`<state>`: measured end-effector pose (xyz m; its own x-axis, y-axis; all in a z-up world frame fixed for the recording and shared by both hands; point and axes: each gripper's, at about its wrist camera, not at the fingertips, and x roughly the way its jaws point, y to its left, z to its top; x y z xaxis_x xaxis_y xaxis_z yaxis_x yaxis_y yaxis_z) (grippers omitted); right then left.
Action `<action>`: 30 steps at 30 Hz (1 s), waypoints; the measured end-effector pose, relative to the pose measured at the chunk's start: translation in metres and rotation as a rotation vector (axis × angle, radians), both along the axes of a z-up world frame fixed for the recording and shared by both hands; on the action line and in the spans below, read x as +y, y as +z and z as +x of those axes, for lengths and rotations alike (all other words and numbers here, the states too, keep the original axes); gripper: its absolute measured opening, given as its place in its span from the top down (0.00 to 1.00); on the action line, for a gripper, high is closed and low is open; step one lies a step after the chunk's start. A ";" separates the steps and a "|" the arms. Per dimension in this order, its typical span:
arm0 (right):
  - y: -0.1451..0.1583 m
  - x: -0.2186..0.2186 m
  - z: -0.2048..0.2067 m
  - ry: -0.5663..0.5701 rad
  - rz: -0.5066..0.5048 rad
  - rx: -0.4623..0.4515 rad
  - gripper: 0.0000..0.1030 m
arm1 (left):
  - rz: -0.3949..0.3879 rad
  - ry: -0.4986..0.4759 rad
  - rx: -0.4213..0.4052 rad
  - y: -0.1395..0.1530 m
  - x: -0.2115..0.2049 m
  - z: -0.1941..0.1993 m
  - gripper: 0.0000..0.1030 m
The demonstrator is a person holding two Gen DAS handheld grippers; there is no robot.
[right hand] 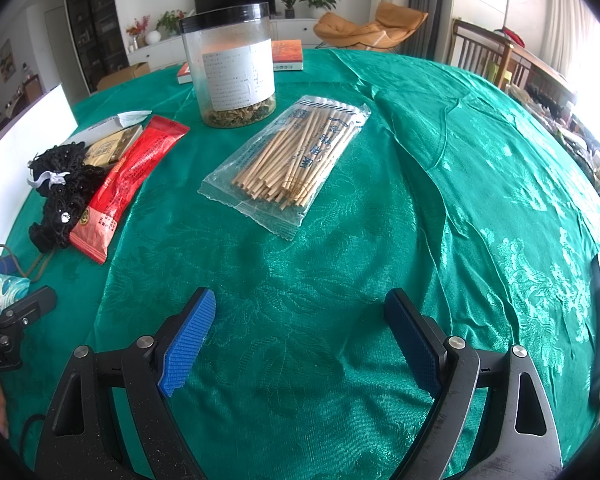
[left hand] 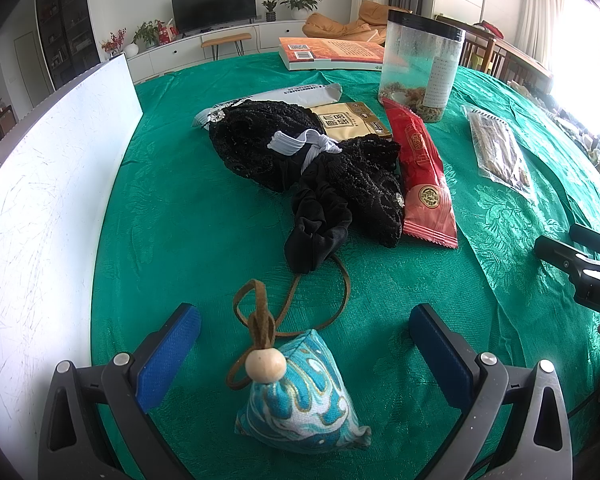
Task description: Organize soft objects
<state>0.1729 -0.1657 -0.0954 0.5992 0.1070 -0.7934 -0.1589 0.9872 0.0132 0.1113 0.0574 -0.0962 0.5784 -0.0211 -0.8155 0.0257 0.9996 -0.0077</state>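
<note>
A blue patterned sachet (left hand: 300, 396) with a wooden bead and a brown cord lies on the green tablecloth, between the open fingers of my left gripper (left hand: 304, 344), which do not touch it. Beyond it lies a heap of black lace cloth (left hand: 300, 160) with a white elastic band. My right gripper (right hand: 300, 336) is open and empty over bare cloth. The sachet (right hand: 2, 288) and the black cloth (right hand: 60, 196) show at the left of the right wrist view.
A red snack packet (left hand: 424, 176), a gold packet (left hand: 348, 120), a clear jar (left hand: 420, 64) with a black lid, a book (left hand: 332, 54) and a bag of wooden sticks (right hand: 296, 160) lie on the table. A white board (left hand: 40, 200) stands at the left edge.
</note>
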 end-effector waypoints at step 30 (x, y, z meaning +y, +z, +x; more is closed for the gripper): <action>0.000 0.000 0.000 0.000 0.000 0.000 0.14 | -0.045 -0.030 0.058 0.039 -0.003 0.004 0.01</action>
<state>0.1727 -0.1658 -0.0952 0.5992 0.1072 -0.7934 -0.1590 0.9872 0.0133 0.1150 0.0542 -0.0577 0.5288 -0.0753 -0.8454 0.0540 0.9970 -0.0550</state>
